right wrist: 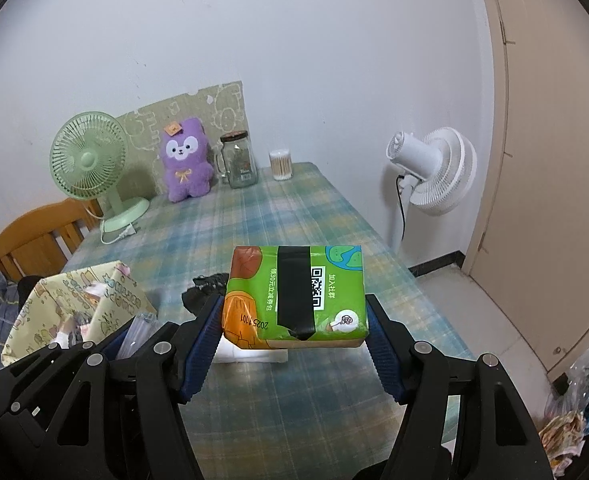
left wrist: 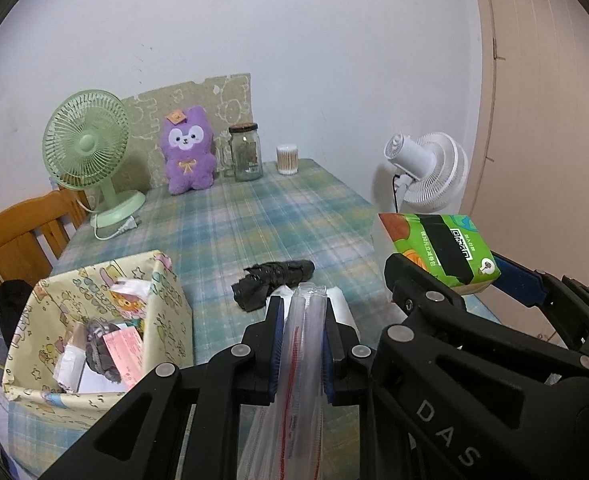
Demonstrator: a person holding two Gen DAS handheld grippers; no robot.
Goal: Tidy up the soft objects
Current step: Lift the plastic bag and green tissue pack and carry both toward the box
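My right gripper point(right wrist: 294, 316) is shut on a green and orange tissue pack point(right wrist: 296, 292), held above the plaid tablecloth point(right wrist: 278, 208). In the left wrist view the same tissue pack point(left wrist: 438, 246) floats at the right between blue pads. My left gripper point(left wrist: 304, 320) is shut on the rim of a clear zip bag point(left wrist: 300, 360) with a red seal line; the bag hangs down below the jaws. A crumpled black cloth point(left wrist: 270, 282) lies on the table just beyond the left gripper. A purple plush toy point(left wrist: 188, 152) sits at the far end.
An open yellow patterned box point(left wrist: 94, 328) with papers and cloth stands at the near left. A green desk fan point(left wrist: 88, 152), a glass jar point(left wrist: 246, 152) and a cotton swab tub point(left wrist: 287, 159) stand at the back. A white floor fan point(right wrist: 434, 168) is right of the table, a wooden chair point(left wrist: 18, 232) left.
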